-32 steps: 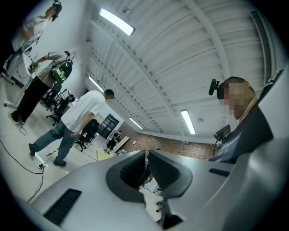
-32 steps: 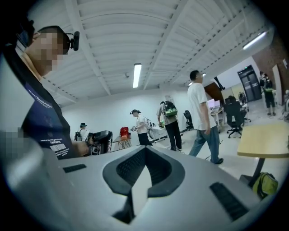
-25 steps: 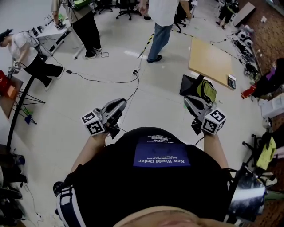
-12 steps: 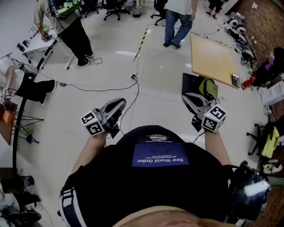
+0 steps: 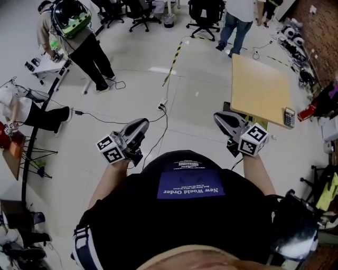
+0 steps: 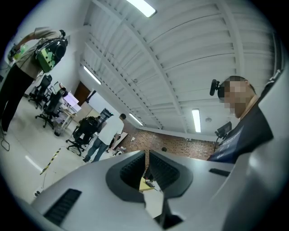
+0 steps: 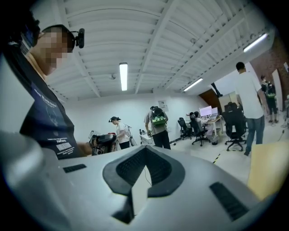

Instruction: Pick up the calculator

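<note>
The calculator (image 5: 289, 117) is a small dark keypad lying at the right edge of a light wooden table (image 5: 259, 89), far right in the head view. Both grippers are held out in front of the person's chest, well short of the table. My left gripper (image 5: 143, 123) is over the white floor, its jaws drawn together with nothing between them. My right gripper (image 5: 218, 117) is just left of the table's near corner, jaws together and empty. The table shows as a tan slab (image 7: 267, 167) at the right edge of the right gripper view.
A black cable (image 5: 158, 113) and a yellow-black tape strip (image 5: 174, 55) run across the floor ahead. People stand at the far side (image 5: 84, 37) and near office chairs (image 5: 203, 10). Cluttered gear lines the right wall (image 5: 317, 100), and a stand is at the left (image 5: 26, 142).
The person has walked forward: the wooden table and calculator have slid nearer, and the black bag beside the table has gone out of sight. Both grippers keep their pose before the body.
</note>
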The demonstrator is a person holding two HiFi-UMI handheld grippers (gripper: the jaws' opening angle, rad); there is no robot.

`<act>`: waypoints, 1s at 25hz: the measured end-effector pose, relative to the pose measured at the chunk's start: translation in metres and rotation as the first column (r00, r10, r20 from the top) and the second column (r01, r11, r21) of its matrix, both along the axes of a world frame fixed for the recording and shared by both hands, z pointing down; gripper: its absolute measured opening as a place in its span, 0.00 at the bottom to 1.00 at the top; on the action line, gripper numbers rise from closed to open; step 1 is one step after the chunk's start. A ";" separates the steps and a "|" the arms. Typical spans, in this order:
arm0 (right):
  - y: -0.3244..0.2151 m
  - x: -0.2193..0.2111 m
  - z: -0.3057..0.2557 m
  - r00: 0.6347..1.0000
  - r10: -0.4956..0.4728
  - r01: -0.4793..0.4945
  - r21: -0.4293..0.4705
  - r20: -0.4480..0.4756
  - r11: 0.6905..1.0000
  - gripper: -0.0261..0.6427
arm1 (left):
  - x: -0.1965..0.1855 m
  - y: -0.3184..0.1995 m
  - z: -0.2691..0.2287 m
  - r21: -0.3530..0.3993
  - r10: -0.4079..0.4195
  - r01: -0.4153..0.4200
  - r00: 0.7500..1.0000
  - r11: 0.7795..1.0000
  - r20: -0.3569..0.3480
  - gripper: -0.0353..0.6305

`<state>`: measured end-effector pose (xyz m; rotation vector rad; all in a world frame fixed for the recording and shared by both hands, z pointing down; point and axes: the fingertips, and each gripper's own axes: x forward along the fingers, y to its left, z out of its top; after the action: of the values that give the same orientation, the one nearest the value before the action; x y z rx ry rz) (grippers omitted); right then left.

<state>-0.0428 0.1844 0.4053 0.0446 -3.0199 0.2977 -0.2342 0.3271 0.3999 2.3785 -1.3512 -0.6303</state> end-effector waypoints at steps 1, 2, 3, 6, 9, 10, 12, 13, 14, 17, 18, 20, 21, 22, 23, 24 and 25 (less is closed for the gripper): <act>-0.023 0.001 -0.006 1.000 -0.009 0.009 -0.002 0.004 1.000 0.02 | 0.003 -0.021 -0.004 0.002 -0.011 0.011 1.000 1.000 -0.010 0.10; -0.045 0.003 -0.012 1.000 -0.019 0.019 0.000 0.011 1.000 0.02 | 0.007 -0.042 -0.008 0.004 -0.015 0.015 1.000 1.000 -0.012 0.11; -0.067 0.006 -0.016 0.999 -0.030 0.030 0.004 0.018 1.000 0.02 | 0.013 -0.063 -0.010 0.005 -0.016 0.016 1.000 1.000 -0.006 0.10; -0.122 0.017 -0.014 0.999 -0.044 0.044 0.006 0.019 0.999 0.02 | 0.030 -0.125 -0.012 0.005 -0.011 0.011 1.000 1.000 -0.013 0.10; -0.165 0.022 -0.014 0.999 -0.026 0.026 -0.007 0.028 1.000 0.02 | 0.041 -0.175 -0.018 0.014 0.036 -0.036 0.999 0.999 -0.034 0.10; -0.175 0.024 -0.016 0.999 -0.018 0.018 -0.010 0.034 1.000 0.02 | 0.044 -0.188 -0.020 0.012 0.058 -0.058 0.998 0.998 -0.033 0.10; -0.192 0.031 -0.016 0.999 0.004 -0.003 -0.015 0.038 1.000 0.02 | 0.044 -0.212 -0.020 -0.003 0.092 -0.093 0.995 0.996 -0.041 0.10; -0.201 0.034 -0.014 0.999 0.019 -0.018 -0.020 0.038 1.000 0.02 | 0.043 -0.224 -0.019 -0.012 0.103 -0.104 0.993 0.994 -0.049 0.10; -0.210 0.038 -0.013 0.999 0.036 -0.036 -0.024 0.037 0.999 0.02 | 0.041 -0.236 -0.017 -0.019 0.113 -0.114 0.992 0.993 -0.056 0.10; -0.239 0.047 -0.008 0.994 0.102 -0.101 -0.035 0.036 0.994 0.02 | 0.039 -0.269 -0.013 -0.020 0.155 -0.157 0.987 0.987 -0.050 0.10; -0.248 0.049 -0.006 0.991 0.125 -0.124 -0.037 0.036 0.992 0.02 | 0.040 -0.279 -0.012 -0.016 0.175 -0.176 0.984 0.984 -0.043 0.10; -0.265 0.049 -0.001 0.985 0.172 -0.170 -0.038 0.031 0.985 0.02 | 0.039 -0.300 -0.009 -0.004 0.219 -0.219 0.975 0.976 -0.033 0.10; -0.273 0.046 0.002 0.980 0.195 -0.194 -0.037 0.026 0.980 0.02 | 0.036 -0.311 -0.006 0.003 0.243 -0.243 0.970 0.970 -0.031 0.10; -0.280 0.042 0.006 0.976 0.218 -0.217 -0.034 0.020 0.976 0.02 | 0.031 -0.322 -0.003 0.011 0.267 -0.267 0.963 0.964 -0.031 0.10; -0.288 0.035 0.010 0.971 0.239 -0.239 -0.029 0.014 0.971 0.02 | 0.025 -0.334 -0.001 0.020 0.291 -0.290 0.956 0.957 -0.032 0.10; -0.296 0.028 0.013 0.966 0.259 -0.259 -0.022 0.008 0.966 0.02 | 0.016 -0.348 0.001 0.031 0.314 -0.313 0.949 0.949 -0.034 0.10; -0.305 0.020 0.016 0.960 0.279 -0.279 -0.011 0.003 0.960 0.02 | 0.006 -0.363 0.001 0.043 0.337 -0.335 0.941 0.941 -0.037 0.10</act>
<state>-0.0233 -0.1203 0.4212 0.4729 -3.0120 0.3367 -0.2280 -0.0362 0.4009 2.5259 -0.8881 -0.6063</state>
